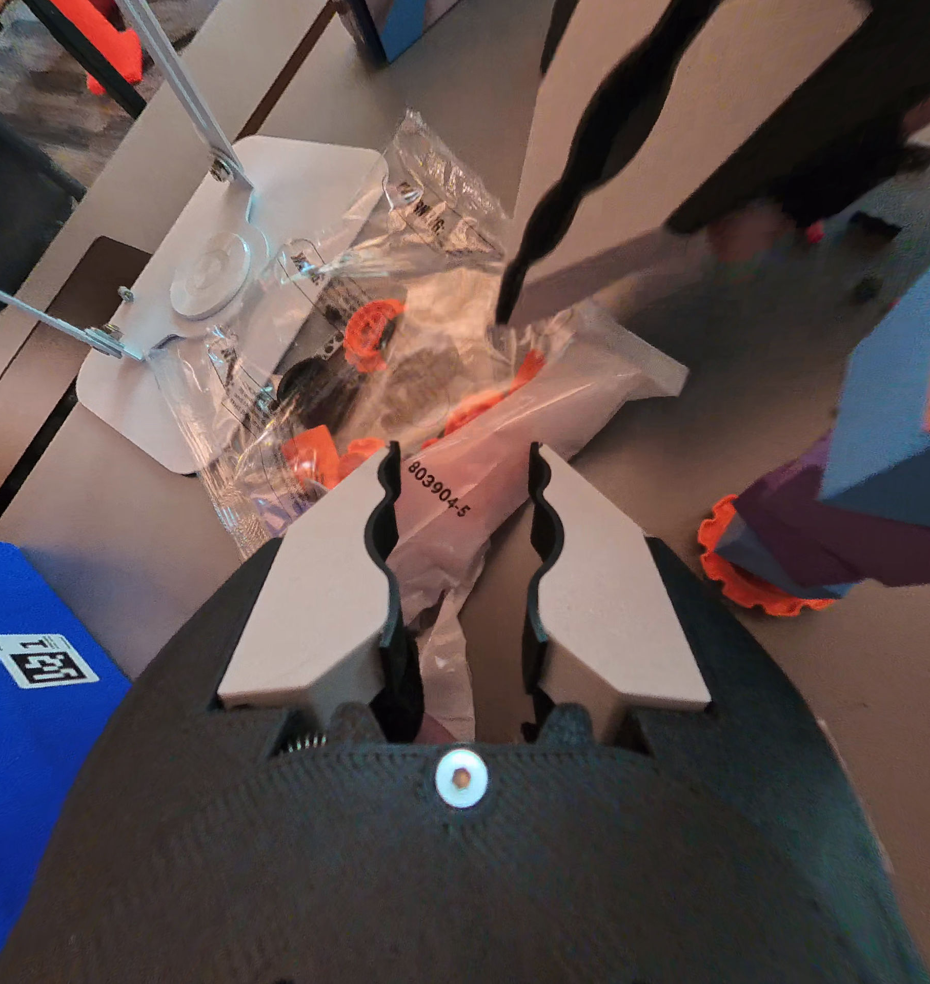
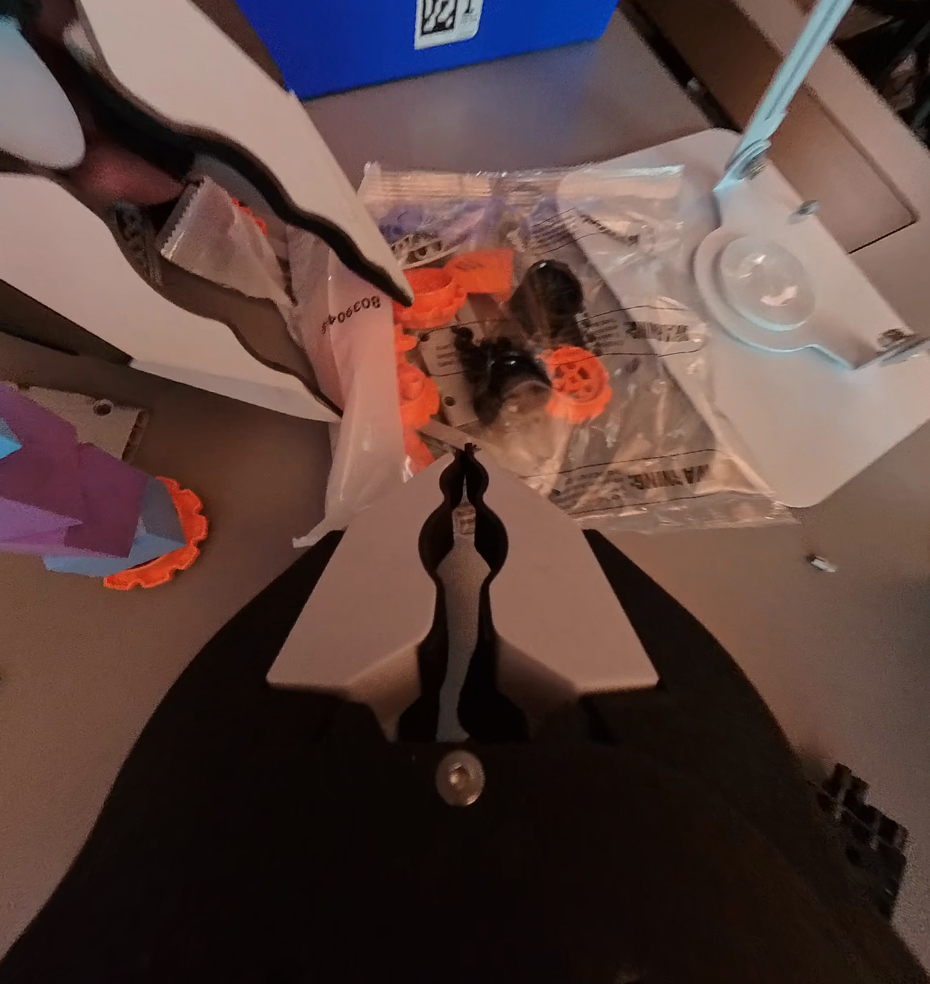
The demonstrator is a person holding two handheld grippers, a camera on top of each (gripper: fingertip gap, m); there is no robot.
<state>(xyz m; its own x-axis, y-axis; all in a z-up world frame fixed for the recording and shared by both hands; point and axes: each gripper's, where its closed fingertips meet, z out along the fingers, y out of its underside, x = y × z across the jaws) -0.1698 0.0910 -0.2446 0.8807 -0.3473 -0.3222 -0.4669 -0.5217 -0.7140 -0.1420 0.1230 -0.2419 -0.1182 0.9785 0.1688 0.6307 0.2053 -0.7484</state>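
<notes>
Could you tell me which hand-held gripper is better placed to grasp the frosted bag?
Probably left: left hand-held gripper stands open astride the frosted bag; right hand-held gripper is shut.

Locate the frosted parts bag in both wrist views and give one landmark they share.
Left wrist view: frosted bag at centre, between the open fingers of the left gripper.
Right wrist view: frosted bag left of centre, running up into the left gripper.
Shared landmark: white stand base.
</notes>
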